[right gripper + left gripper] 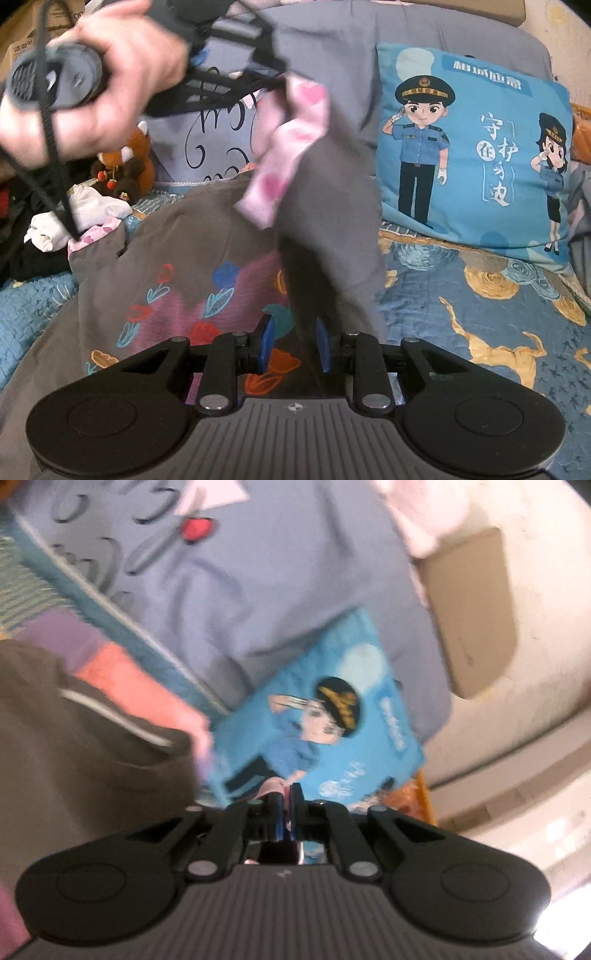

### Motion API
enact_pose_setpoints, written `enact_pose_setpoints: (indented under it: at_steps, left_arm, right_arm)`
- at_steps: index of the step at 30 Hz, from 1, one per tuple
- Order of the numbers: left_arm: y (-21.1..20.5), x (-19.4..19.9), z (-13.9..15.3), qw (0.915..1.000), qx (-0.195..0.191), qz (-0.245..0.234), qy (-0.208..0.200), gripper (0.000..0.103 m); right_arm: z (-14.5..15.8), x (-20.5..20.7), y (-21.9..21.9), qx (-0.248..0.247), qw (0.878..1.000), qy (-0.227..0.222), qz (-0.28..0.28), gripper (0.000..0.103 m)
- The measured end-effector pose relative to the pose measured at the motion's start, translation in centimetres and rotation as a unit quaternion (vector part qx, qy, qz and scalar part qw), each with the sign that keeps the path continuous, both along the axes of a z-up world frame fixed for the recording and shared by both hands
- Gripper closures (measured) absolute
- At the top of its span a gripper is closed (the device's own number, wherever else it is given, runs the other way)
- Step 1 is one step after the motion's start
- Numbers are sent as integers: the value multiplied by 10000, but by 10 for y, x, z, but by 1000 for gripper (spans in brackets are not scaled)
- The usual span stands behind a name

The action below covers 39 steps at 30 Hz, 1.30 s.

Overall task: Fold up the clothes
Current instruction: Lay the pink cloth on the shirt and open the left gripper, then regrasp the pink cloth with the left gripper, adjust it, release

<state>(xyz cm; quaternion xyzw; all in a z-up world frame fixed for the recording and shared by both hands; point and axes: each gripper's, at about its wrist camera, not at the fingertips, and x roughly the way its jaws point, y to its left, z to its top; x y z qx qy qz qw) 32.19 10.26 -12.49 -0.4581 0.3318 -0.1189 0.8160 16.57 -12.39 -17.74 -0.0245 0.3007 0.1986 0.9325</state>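
**Mia:** What is closest in the right wrist view?

**Ben:** The right gripper (293,341). Its two blue fingers (266,341) are spread apart. A flap of the gray garment (325,236) hangs down between them. I cannot tell if the fingers touch it.

**Mia:** Where is the rest of that garment?

**Ben:** It lies on the blue bedspread (480,317), the one with gold horses. You can see its inside, with little painted tulips (218,291). One part is lifted up high.

**Mia:** What lifts it?

**Ben:** The left gripper (284,85), higher and farther away. A left hand (110,74) holds its handle. It is blurry there, but its tip is at a pink cloth with hearts (284,147), at the top of the gray flap.

**Mia:** And in the left wrist view?

**Ben:** The left gripper (284,805) has its fingers (295,812) pressed almost together, pinching a bit of the pink cloth (271,788). The gray garment (85,746) is at the left there.

**Mia:** What is farther back?

**Ben:** A blue pillow (472,147) with cartoon officers leans behind the bedspread. Behind it is a gray-blue blanket (332,44). Far left sit a brown plush toy (129,162) and a white cloth (85,210).
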Motion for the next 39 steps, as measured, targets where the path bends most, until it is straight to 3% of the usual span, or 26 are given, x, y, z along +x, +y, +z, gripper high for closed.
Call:
enact_pose_setpoints:
  at_steps: [2,9,17,18,19,20,22,25,27,30,34,39]
  left_arm:
    - [12,-6,-8,9995,186,139,207,99]
    - [45,-28,-37,9978,273,257,549,99]
    - [51,-33,-41,9950,752,10,663,96]
    - [51,-35,-40,9943,823,-43,675,91]
    - [52,-37,-40,9936,899,-98,681,76]
    - [51,-40,-38,9925,1015,-164,656,69]
    - [48,-45,-35,9893,1282,-297,624,49]
    - [45,-55,-29,9838,1652,-408,572,26]
    - [45,-64,-25,9815,1804,-388,510,21]
    - [43,-73,-26,9805,1789,-541,601,21]
    - [23,-80,-40,9684,2199,-912,749,21]
    - [6,-86,-70,9689,2029,-1083,917,23]
  right_arm:
    - [1,-4,1,-57,10000,16,12,78]
    - [0,-47,-12,-306,9994,117,-88,72]
    - [-6,-118,-48,-166,9958,549,-711,52]
    - [-7,-126,-51,-142,9950,618,-768,49]
    - [-8,-133,-54,-119,9941,688,-825,44]
    - [-9,-140,-57,-95,9932,757,-881,41]
    - [-11,-155,-63,-48,9910,895,-994,40]
    - [-14,-176,-73,23,9871,1102,-1163,40]
    - [-16,-191,-79,70,9840,1240,-1275,40]
    - [-19,-202,-84,99,9795,1417,-1430,39]
    - [-20,-206,-82,95,9779,1496,-1454,39]
    - [-19,-210,-80,79,9770,1531,-1481,39]
